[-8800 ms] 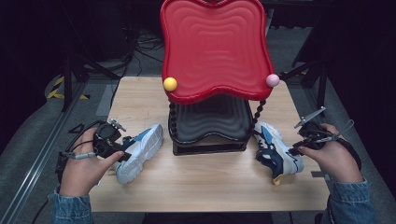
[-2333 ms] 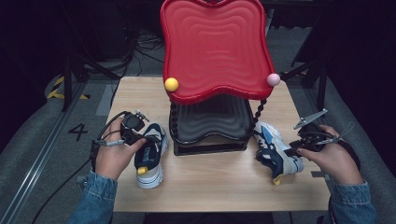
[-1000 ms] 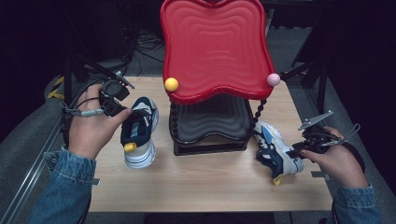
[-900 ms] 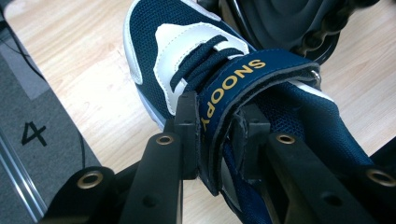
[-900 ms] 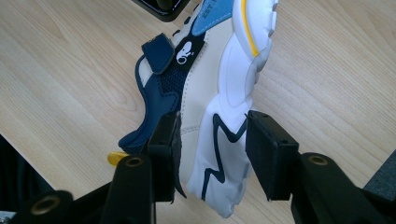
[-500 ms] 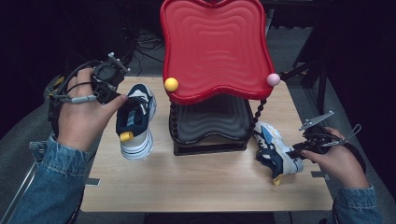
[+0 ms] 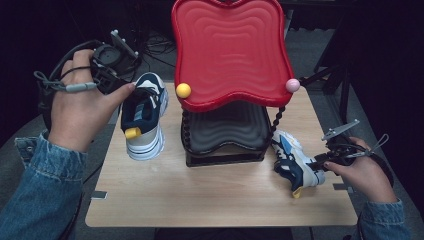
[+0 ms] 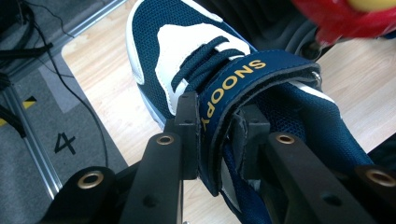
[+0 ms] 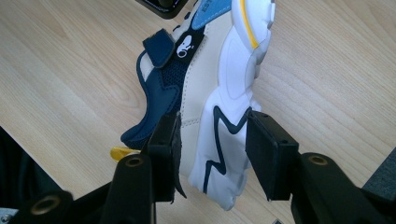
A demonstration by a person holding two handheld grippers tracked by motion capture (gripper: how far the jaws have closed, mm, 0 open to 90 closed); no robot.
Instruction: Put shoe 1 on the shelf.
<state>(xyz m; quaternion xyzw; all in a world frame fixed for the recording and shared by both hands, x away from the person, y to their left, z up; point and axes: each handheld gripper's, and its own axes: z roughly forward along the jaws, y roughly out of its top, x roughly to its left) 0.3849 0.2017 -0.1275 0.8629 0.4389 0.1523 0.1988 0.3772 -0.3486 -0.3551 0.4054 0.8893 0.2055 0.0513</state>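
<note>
1. On the left side of the desk (image 7: 220, 200), the person's left hand (image 7: 82, 112) holds the left gripper (image 7: 112, 62) up above the desk edge.
2. Its fingers (image 8: 187, 128) are clenched on the blue strap (image 8: 236, 81) of the left shoe (image 7: 144, 115); in the left gripper view the strap, lettered in gold, sits squeezed between the two black pads.
3. That shoe hangs in the air, toe pointing away from the person and heel with its yellow tab (image 7: 131, 133) lower and nearer, just beside the red tray (image 7: 230, 50).
4. The red tray stands tilted on a black stand (image 7: 225, 132) in the middle of the desk, with a yellow ball (image 7: 183, 90) and a pink ball (image 7: 292, 85) at its lower corners.
5. On the right, the right hand (image 7: 362, 172) holds the right gripper (image 7: 325, 161) low by the desk.
6. Its fingers (image 9: 166, 144) grasp the right shoe (image 7: 295, 162) at the heel end, one pad on the upper, the other against the white sole.
7. This shoe lies on its side on the desk, close beside the stand's right corner.
</note>
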